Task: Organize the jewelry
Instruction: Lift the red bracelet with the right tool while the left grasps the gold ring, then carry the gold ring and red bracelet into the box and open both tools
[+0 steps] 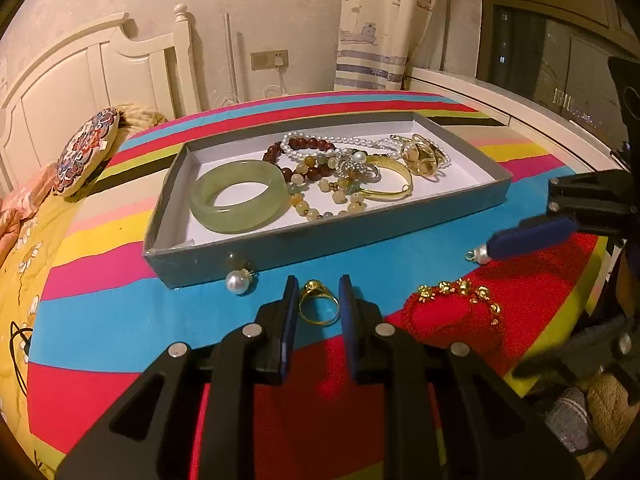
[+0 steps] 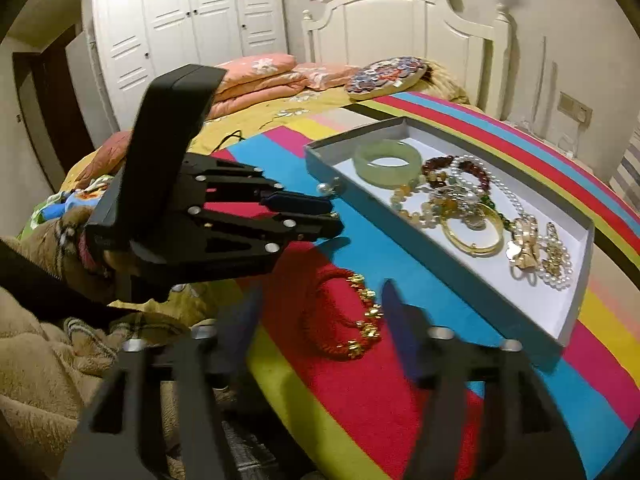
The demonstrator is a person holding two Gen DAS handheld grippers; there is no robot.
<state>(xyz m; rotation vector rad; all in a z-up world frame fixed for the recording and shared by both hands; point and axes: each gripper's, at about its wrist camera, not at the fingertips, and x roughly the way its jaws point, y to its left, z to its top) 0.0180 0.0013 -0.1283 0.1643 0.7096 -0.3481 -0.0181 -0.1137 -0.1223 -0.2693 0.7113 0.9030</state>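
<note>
A striped cloth (image 1: 120, 320) in red, blue, pink, yellow and green covers the work surface, set in a bedroom with a white headboard (image 2: 404, 16), a white wardrobe (image 2: 188, 20), a curtain (image 1: 380, 24) and a round patterned cushion (image 1: 86, 152) at 10 o'clock.

One grey tray (image 1: 320, 240) lies on the cloth. It holds one jade bangle (image 1: 239, 196), one gold bangle (image 1: 394, 184), and a tangle of pearl, dark red and pale bead strands I cannot count.

Outside the tray: one gold ring (image 1: 319, 302), two pearl pendants (image 1: 237, 281) (image 1: 480, 254) and one red cord bracelet (image 2: 344, 316) with gold charms.

The left gripper (image 1: 319, 312) is spread, its fingers flanking the ring without touching it. The right gripper (image 2: 316, 336) is spread wide around the bracelet, gripping nothing.
</note>
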